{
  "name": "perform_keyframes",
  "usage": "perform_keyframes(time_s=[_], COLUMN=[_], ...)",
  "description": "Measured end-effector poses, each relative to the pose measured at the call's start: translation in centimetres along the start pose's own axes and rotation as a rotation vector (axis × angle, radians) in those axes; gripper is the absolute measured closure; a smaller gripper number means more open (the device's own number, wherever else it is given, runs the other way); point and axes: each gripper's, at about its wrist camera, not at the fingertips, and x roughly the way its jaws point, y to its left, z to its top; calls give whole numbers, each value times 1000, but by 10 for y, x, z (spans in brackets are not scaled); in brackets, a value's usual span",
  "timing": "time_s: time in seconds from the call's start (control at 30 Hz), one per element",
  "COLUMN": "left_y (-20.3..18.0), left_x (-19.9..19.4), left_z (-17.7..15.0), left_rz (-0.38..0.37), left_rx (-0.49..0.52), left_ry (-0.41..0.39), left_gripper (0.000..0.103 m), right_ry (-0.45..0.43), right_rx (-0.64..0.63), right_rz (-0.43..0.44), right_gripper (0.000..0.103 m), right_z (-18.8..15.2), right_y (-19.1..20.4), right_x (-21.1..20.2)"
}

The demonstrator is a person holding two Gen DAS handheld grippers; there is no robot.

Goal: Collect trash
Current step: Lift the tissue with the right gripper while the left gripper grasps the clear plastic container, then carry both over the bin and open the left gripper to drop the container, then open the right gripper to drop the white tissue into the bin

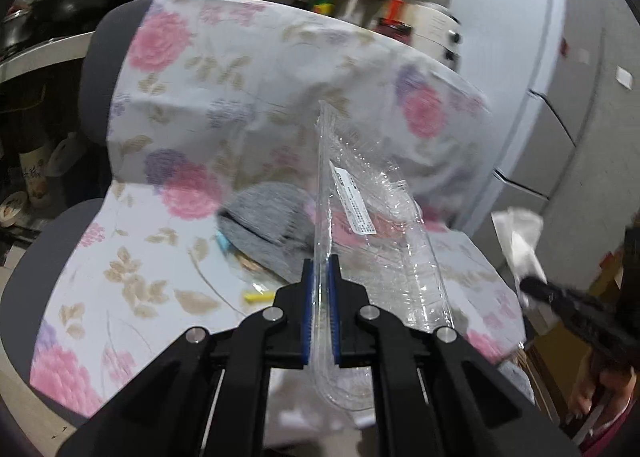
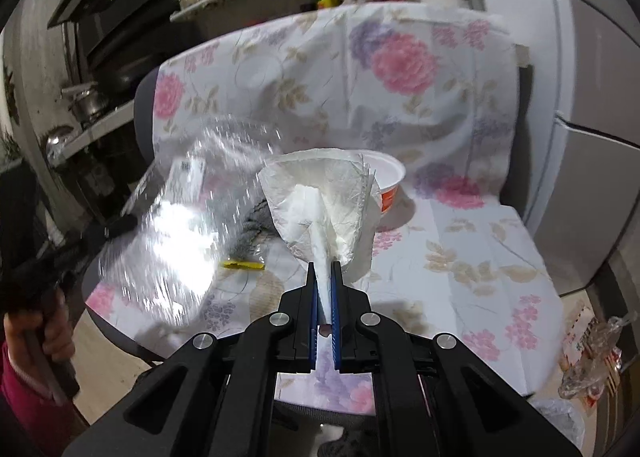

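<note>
Both grippers are already carrying trash above the chair (image 2: 500,257) with the flowered cover. The left gripper (image 1: 320,269) is clenching on a clear plastic tray (image 1: 372,217), whose long axis is running from the jaws toward 1 o'clock in the left wrist view. The right gripper (image 2: 325,273) is pinching a crumpled white tissue (image 2: 320,201), which is fanning out toward 12 o'clock.

What is left on the seat is sitting ahead of both. In the right wrist view the bowl (image 2: 388,181) is lying at 1 o'clock, just behind the tissue, so the right hand is probably nearer to it. The yellow scrap (image 2: 244,265) is lying at 9 to 10 o'clock, crosswise, beside a grey cloth (image 2: 256,229), closer to the left gripper. With both grippers occupied, dropping these loads likely comes first.
</note>
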Motion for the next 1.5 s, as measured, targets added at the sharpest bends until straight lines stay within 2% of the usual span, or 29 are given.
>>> perform_keyframes(time_s=[0.23, 0.33, 0.47, 0.57, 0.67, 0.77, 0.97, 1.23, 1.27, 1.33, 1.37, 1.4, 1.5], left_y=[-60, -96, -149, -181, -221, -263, -308, -353, -358, -363, -363, -361, -358], left_x=[-11, -8, 4, 13, 27, 47, 85, 128, 133, 140, 142, 143, 139], left_z=[-31, -42, -55, -63, -77, -101, -136, -171, -174, -176, -176, -174, -166], left_rz=[-102, -161, -258, -321, -389, -436, -470, -495, -497, -503, -507, -504, -523], left_rx=[101, 174, 283, 341, 427, 521, 598, 684, 694, 686, 678, 668, 641], left_ry=[48, 71, 115, 147, 218, 321, 472, 588, 600, 617, 618, 607, 584], left_gripper=[98, 98, 98, 98, 98, 98, 98, 97, 95, 78, 62, 54, 50], right_ry=[-69, -90, -103, -124, -132, -122, -45, 57, 68, 89, 104, 123, 167], right_rx=[51, 83, 154, 207, 236, 272, 378, 519, 531, 550, 558, 564, 589], right_rz=[-95, -172, -317, -381, -457, -518, -598, -598, -596, -592, -587, -582, -561], right_gripper=[97, 97, 97, 97, 97, 97, 97, 97, 97, 95, 93, 92, 92], right_z=[-17, -28, -46, -60, -78, -97, -138, -180, -184, -189, -193, -194, -204], right_y=[-26, -43, -74, -96, -113, -131, -174, -217, -221, -227, -231, -235, -246], right_x=[-64, -92, -130, -154, -177, -191, -191, -176, -173, -166, -161, -155, -135])
